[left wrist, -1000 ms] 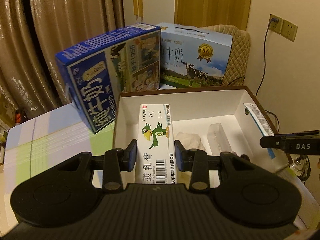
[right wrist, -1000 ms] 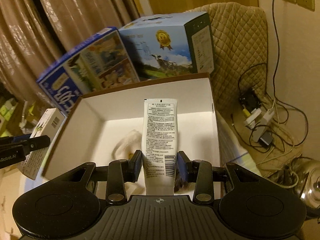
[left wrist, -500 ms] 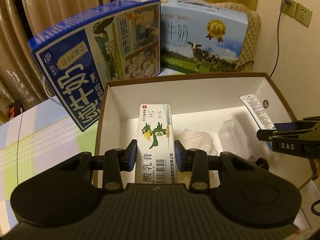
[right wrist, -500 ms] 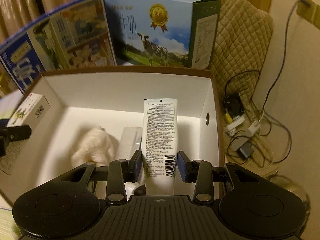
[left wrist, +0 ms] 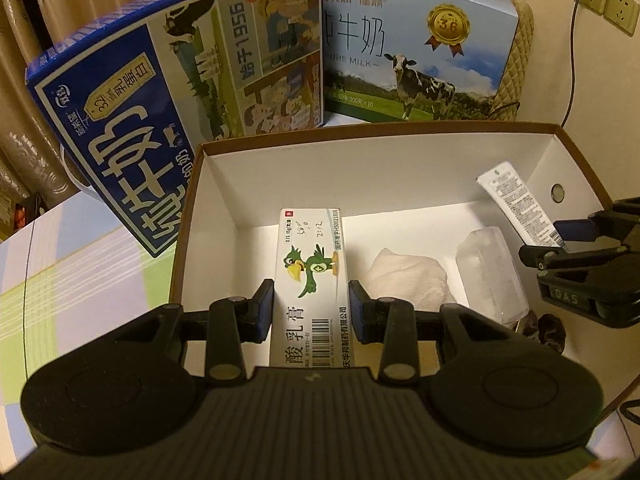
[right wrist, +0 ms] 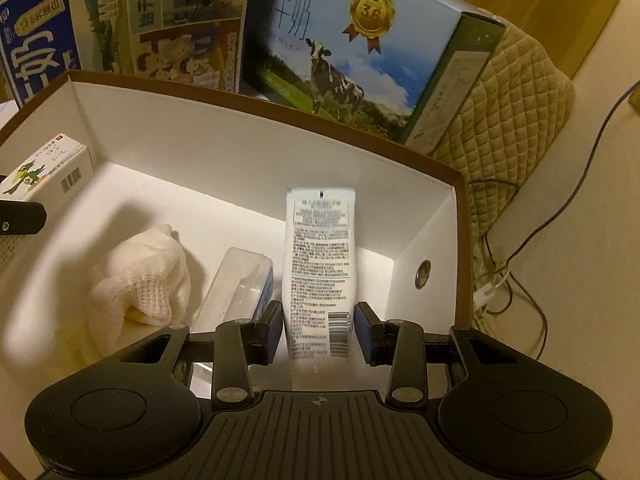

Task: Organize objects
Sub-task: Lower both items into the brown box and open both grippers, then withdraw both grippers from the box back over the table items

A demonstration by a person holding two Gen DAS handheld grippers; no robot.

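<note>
Left wrist view: close above the storage box (left wrist: 384, 130), near its left end, facing the far wall. Right wrist view: close over its right end (angled leftward). Shared: the box interior, both milk cartons behind.

A big dark blue milk box (left wrist: 176, 112) leans behind a light blue milk box (left wrist: 416, 52) with a cow on it. A tan quilted cushion (right wrist: 508, 120) sits beside them. Curtains (left wrist: 60, 0) hang behind. A wall socket (left wrist: 620, 10) holds a black cord (left wrist: 570, 60). Tangled cables (right wrist: 508, 272) lie below.
</note>
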